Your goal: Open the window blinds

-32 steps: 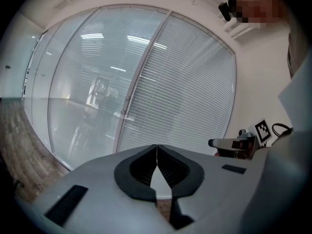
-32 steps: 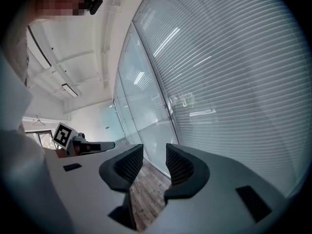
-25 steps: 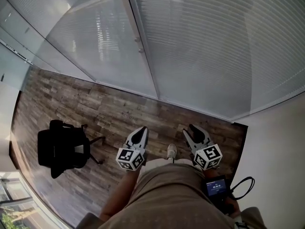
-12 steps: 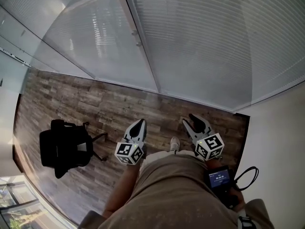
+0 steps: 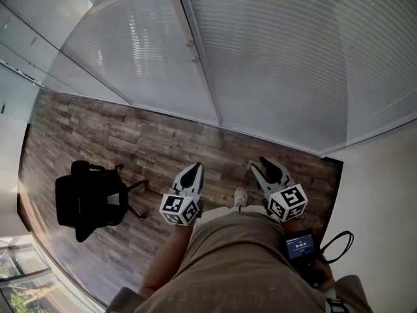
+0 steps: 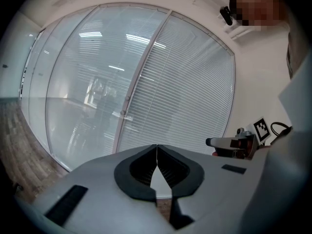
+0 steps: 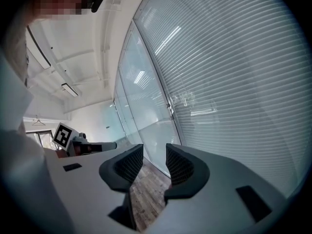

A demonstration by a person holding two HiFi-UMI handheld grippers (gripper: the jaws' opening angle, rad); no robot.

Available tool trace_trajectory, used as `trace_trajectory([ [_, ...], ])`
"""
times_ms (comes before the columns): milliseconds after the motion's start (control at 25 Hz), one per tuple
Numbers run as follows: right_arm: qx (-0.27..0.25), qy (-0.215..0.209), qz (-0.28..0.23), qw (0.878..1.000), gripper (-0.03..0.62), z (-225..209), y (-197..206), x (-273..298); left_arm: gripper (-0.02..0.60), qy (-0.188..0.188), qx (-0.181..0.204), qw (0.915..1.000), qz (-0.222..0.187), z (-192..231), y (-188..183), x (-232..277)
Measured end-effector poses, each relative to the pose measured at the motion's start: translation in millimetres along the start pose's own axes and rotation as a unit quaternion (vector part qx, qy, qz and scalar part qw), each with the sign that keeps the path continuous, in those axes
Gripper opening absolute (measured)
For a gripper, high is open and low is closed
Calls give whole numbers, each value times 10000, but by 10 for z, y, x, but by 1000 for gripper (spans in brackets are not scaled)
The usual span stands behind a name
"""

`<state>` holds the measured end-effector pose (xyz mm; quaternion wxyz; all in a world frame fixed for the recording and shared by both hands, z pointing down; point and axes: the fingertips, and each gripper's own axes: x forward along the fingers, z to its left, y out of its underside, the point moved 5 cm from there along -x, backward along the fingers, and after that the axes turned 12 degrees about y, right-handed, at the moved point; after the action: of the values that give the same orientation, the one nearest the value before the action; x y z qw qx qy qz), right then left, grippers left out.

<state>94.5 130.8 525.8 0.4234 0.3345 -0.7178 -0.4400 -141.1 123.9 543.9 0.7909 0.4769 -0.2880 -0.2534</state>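
Left gripper (image 5: 195,167): jaws were pressed together, nothing held. Right gripper (image 5: 263,164): jaws stood spread, empty. Both were held apart from the closed window blinds (image 5: 293,64).

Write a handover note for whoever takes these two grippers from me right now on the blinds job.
Left hand-held gripper: shut, empty, held low in front of the person.
Right hand-held gripper: open, empty, beside the left one.
Blinds: straight ahead, slats look closed; neither gripper touches them.
Small knobs sit on the frame between the two blind sections; possibly the control, cannot tell.
Done: nothing yet.
Left: step closer, find the control, open the slats.
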Motion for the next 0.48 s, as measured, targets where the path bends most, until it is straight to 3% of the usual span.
trace_trajectory([
  [480,40,-109,45,9999,152,-87,32,-13,15,-88,46,9999,42,-48,-12,53],
])
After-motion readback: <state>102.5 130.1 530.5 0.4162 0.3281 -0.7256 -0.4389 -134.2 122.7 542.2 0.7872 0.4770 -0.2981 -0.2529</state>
